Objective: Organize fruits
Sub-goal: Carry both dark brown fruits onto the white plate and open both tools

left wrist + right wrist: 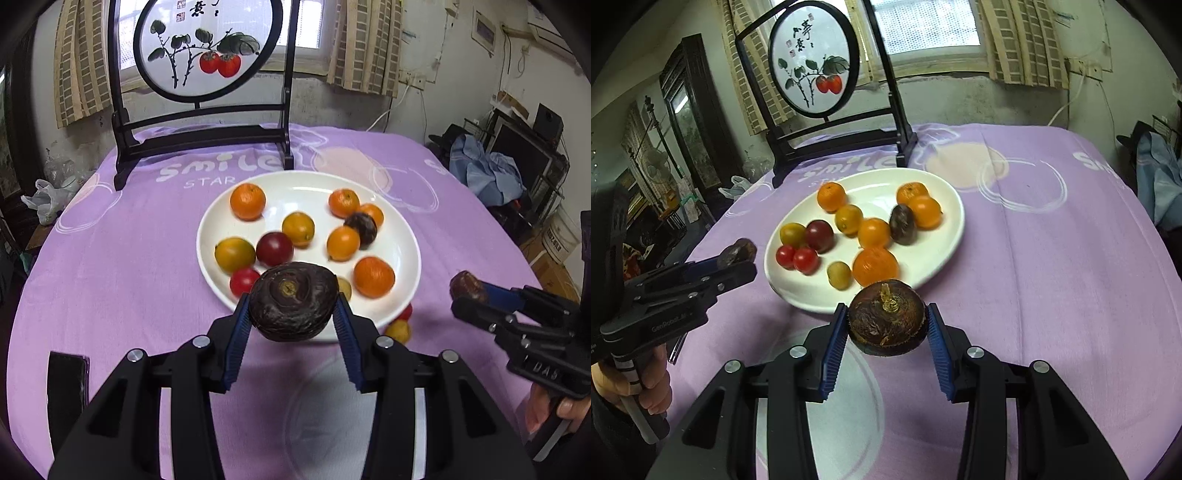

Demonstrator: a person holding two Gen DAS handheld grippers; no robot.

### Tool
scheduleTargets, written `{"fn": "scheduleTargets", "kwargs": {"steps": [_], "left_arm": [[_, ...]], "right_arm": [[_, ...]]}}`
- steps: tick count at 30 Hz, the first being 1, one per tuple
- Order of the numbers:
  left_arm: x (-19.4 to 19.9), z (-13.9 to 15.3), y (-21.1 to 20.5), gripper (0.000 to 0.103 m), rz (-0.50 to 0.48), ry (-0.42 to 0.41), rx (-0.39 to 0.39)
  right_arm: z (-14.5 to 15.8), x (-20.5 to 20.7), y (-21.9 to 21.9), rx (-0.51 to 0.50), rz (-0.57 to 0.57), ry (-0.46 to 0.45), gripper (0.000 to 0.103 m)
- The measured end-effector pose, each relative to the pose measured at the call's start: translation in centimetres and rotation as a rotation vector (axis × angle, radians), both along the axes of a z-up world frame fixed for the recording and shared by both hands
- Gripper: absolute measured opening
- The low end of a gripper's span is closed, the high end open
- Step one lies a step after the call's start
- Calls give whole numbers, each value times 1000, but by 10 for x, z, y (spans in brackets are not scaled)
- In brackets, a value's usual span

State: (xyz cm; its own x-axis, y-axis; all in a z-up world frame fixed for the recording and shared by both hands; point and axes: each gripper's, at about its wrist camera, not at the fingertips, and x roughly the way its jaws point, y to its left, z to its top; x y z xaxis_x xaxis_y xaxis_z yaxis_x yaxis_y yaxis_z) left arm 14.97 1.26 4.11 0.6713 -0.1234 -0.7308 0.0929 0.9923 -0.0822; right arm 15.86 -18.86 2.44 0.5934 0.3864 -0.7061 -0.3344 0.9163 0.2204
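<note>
A white plate [402,236] on the purple tablecloth holds several fruits: oranges, small yellow-orange fruits, cherry tomatoes, dark purple fruits. My left gripper [293,308] is shut on a dark brown water chestnut [293,301] just above the plate's near rim. My right gripper [886,321] is shut on another dark brown water chestnut [886,321] near the plate's [945,236] front edge. In the left wrist view the right gripper [467,295] is right of the plate. In the right wrist view the left gripper [738,258] is left of the plate.
A dark wooden stand with a round persimmon painting [201,48] stands at the table's far side. A small yellow fruit [398,330] and a red one [405,313] lie on the cloth by the plate's near rim. A black phone [68,380] lies at near left.
</note>
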Motion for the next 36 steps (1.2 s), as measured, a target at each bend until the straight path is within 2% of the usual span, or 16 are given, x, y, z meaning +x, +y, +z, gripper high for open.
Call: {"fn": "scheduleTargets", "kwargs": {"steps": [3,6,11,18,19,20,21,23,27,29,36], "left_arm": [[18,1,2,44,6,16,-48],[38,-4,3,44,22,41,-64],[69,-20,5,44,70,76,-28],[87,-38,4,44,101,103,-1],[89,-39,5,44,104,105,-2],[90,-39,5,45,108,95,-1],[90,-39,5,48,111,88,1],[89,-35,5,67,126,68,3],[81,-26,3,73,145,35,22],[76,-23,3,80,155,32,21],[47,-12,2,85,180,19,-2]], "right_arm": [[6,14,14,-14,22,-18,43],[6,29,30,-34,45,-31,43],[-3,50,50,-75,68,-29,43],[-12,83,60,-109,47,-9,44],[-13,85,59,-104,49,-8,45],[-14,87,58,-96,51,-10,51],[-13,87,56,-94,33,-21,52],[-10,86,50,-99,2,-40,53],[-5,78,38,-81,-5,-42,54],[-3,70,32,-93,-6,-53,54],[6,43,9,-112,-48,-91,58]]}}
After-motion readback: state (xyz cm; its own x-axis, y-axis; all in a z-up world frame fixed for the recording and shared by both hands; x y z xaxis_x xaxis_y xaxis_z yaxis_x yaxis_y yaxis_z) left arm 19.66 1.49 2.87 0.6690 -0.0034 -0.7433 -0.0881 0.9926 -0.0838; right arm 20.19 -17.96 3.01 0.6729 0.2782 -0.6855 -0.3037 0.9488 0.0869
